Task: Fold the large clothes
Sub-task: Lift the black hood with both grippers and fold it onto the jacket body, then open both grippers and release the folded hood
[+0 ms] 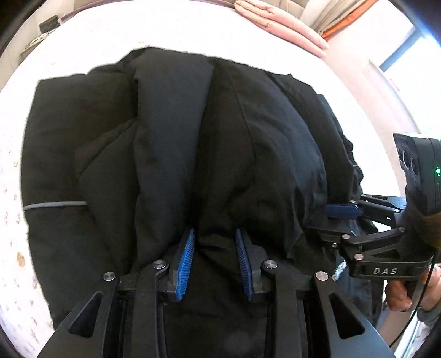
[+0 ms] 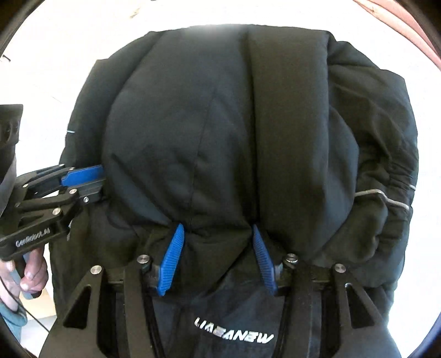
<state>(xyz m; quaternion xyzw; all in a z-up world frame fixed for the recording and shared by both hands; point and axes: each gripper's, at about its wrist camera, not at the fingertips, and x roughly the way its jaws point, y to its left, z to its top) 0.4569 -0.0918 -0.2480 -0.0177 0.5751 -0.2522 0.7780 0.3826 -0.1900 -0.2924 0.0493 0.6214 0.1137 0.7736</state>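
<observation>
Gripping a bunched fold of the puffy black padded jacket (image 1: 176, 143) between blue ribbed pads, the left gripper (image 1: 215, 236) clamps its near hem; the right gripper (image 2: 215, 231) pinches fabric alongside. Beyond, the jacket lies on a white bedsheet (image 1: 91, 38), folded pink quilt (image 1: 281, 24) farthest.

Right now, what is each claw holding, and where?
Both grip the black padded jacket: left claw and right claw each pinch a bunched fold at its near edge.

Jacket (image 2: 234, 132) hem cut off below, pink bedding (image 1: 281, 24) cropped (top edge)
</observation>
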